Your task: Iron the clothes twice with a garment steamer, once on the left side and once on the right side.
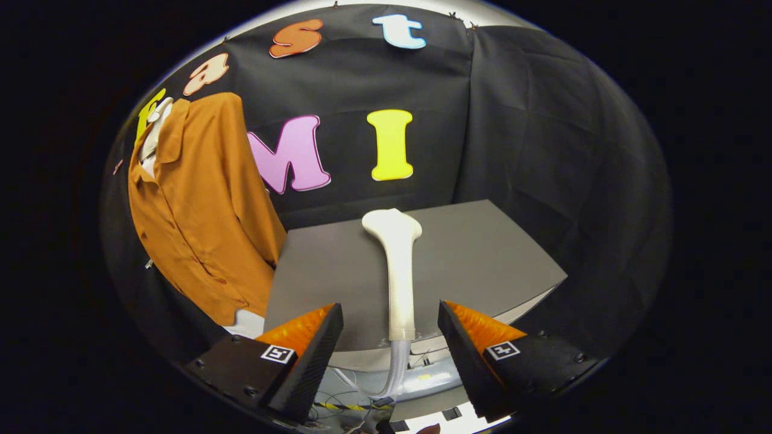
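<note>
A white garment steamer (pixel 398 265) lies on the grey table (pixel 482 259), head pointing away from me, handle end toward me, with a clear hose (pixel 396 367) running down off the table's near edge. My gripper (pixel 391 316) is open; its fingers stand on either side of the steamer's handle end without touching it. An orange-brown shirt (pixel 202 205) hangs on a hanger to the left of the table, beyond the left finger, its collar at the top and its hem near table height.
Black cloth walls close the booth behind and to the right of the table. Below the table's near edge are a pale base (pixel 422 380) and some cables (pixel 350 405).
</note>
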Demonstrator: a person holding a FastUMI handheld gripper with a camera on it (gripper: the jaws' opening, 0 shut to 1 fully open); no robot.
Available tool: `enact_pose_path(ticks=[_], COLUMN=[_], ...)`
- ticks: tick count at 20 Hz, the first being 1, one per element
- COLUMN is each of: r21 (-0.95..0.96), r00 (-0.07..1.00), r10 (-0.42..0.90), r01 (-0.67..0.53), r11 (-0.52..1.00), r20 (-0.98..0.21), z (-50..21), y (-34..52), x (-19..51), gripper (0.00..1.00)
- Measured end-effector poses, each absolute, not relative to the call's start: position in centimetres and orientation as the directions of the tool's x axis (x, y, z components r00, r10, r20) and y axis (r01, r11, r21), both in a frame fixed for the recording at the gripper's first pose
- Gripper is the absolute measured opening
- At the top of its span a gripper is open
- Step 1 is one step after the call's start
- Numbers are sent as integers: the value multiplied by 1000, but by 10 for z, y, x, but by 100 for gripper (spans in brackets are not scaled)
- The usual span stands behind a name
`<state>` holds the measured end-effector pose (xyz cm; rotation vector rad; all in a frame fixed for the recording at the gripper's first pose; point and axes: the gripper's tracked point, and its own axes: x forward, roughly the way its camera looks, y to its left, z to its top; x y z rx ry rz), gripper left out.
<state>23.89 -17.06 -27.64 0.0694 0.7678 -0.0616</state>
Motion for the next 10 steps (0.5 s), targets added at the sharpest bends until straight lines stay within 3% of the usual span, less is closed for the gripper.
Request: enact_pose_path(ticks=[1,3,4,8,10], r21=[49,53,50,32,32], r00=[696,656,642,572,593], r10=[-26,-26,-30,-36,-24], r01=[87,101,107,109,85], r11=[995,993,993,994,996], r20=[-718,-754,-766,-820,-805], z=[-294,-318,-330,-360,-359], y=[-175,-181,-184,-187,-185], x=[246,255,260,266,271], gripper=[99,88,76,53,50])
